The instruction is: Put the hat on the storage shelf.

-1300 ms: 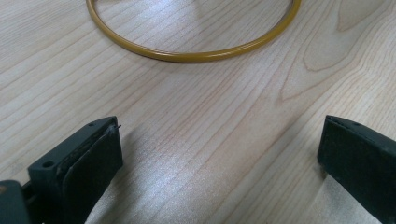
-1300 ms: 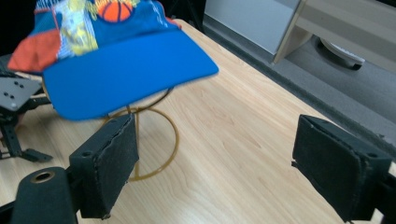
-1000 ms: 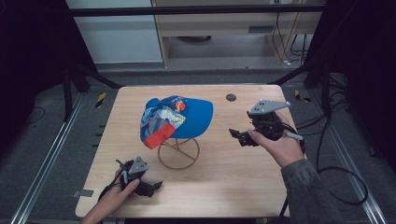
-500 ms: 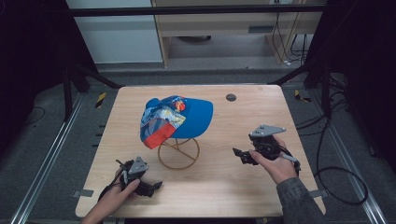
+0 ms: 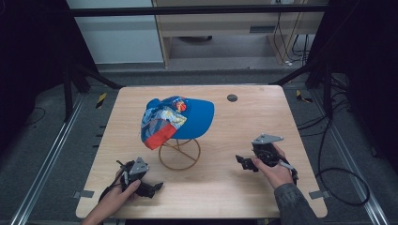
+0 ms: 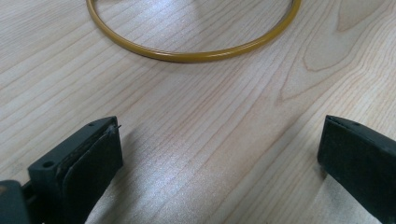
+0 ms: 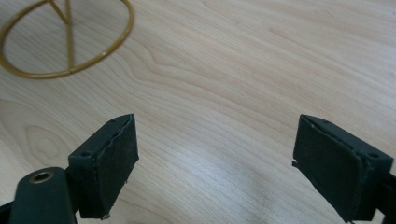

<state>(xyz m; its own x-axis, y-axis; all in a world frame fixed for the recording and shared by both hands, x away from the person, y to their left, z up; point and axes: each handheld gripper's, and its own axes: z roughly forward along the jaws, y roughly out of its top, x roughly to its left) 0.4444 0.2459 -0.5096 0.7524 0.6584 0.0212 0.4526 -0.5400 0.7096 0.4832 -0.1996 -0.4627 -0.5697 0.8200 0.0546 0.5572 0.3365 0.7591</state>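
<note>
Two grippers are in your hands, both low over the wooden tabletop (image 5: 281, 108) near its front edge. Your left gripper (image 5: 152, 187) is at the front left, just in front of the stand; its jaws are spread wide with only bare wood between them, and they hold nothing. In the left gripper view the yellow ring (image 6: 187, 53) of the stand base lies ahead of the jaws, apart from them. Your right gripper (image 5: 241, 161) is at the front right, pointing to the left toward the stand (image 5: 179, 152), with the grey plate on its top. Its jaws are also spread wide and empty. In the right gripper view the ring with its thin rods is at the upper left, well apart from the jaws.

One blue cap (image 5: 180, 117) sits on top of the wire stand near the middle of the tabletop. Its blue brim points to the right, and a patterned part with a red edge hangs at the left side. A small dark round spot (image 5: 232, 98) is on the tabletop behind the cap, toward the far edge.
</note>
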